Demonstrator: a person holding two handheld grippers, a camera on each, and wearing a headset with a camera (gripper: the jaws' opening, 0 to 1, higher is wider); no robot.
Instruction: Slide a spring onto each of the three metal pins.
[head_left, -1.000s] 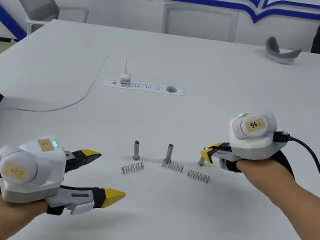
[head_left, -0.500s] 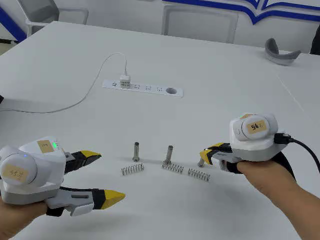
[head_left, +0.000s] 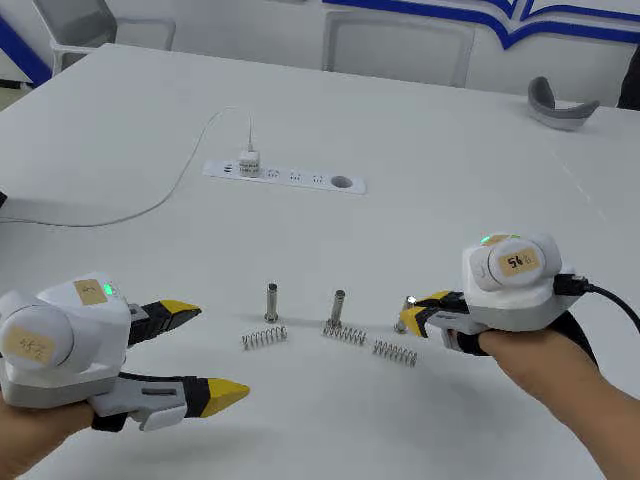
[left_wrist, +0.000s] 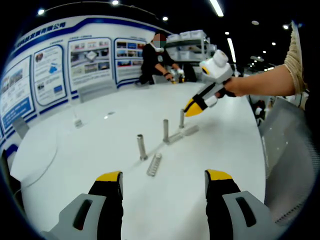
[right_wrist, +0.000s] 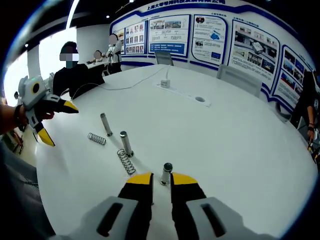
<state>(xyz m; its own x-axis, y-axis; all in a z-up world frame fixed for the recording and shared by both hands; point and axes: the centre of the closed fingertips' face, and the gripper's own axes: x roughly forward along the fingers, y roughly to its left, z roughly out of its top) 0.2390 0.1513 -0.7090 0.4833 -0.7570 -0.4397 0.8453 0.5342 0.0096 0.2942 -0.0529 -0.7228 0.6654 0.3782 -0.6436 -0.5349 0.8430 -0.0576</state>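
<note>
The left tongs (left_wrist: 162, 176) gape over the table (left_wrist: 100, 165), a spring (left_wrist: 154, 164) lying beside the nearest pin (left_wrist: 142, 146).

Office showroom: large white meeting table (head_left: 400, 150), wall display boards (right_wrist: 175, 35), chairs (head_left: 400, 45), ceiling lights (left_wrist: 218, 7).

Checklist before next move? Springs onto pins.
1. Left pin, middle pin, right pin upright: ok.
2. Left spring, middle spring, right spring lying flat and reachable: ok.
3. Any spring on a pin: not ok.
4. Left gripper open, empty: ok.
5. Right gripper jaws close about right pin; contact: cannot tell.
6. Power strip away from pins: ok.
</note>
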